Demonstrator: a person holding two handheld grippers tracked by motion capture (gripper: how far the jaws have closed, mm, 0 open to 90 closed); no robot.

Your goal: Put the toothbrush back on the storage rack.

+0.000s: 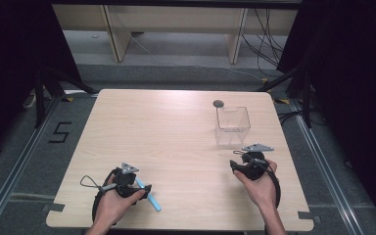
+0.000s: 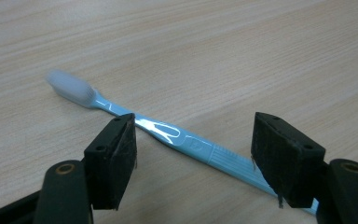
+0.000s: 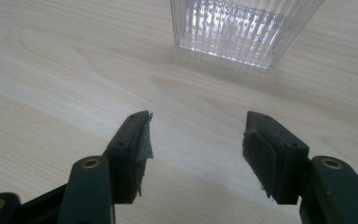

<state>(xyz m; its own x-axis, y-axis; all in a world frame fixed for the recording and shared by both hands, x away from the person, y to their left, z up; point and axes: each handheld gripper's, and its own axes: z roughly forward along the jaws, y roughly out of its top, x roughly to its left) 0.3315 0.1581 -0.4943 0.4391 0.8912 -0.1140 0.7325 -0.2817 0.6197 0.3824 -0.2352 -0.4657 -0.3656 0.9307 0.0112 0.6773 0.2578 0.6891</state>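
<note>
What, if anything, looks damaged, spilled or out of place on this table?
Nothing serious. The toothbrush lies flat and whole between the open left tongs; the clear container stands upright. One small oddity: pad lining on the open right tongs looks frayed, peeling at the edge.

A light blue handle with a pale whitish bristle head is seen on the toothbrush (image 2: 177, 137). The desk (image 1: 166, 142) is finished in pale wood with fine grain lines. The box (image 1: 232, 125) is made of clear plastic, ribbed with fine vertical lines. Both the left tongs (image 2: 193, 156) and the right tongs (image 3: 196, 149) are coloured black, with brass-coloured rivets
</note>
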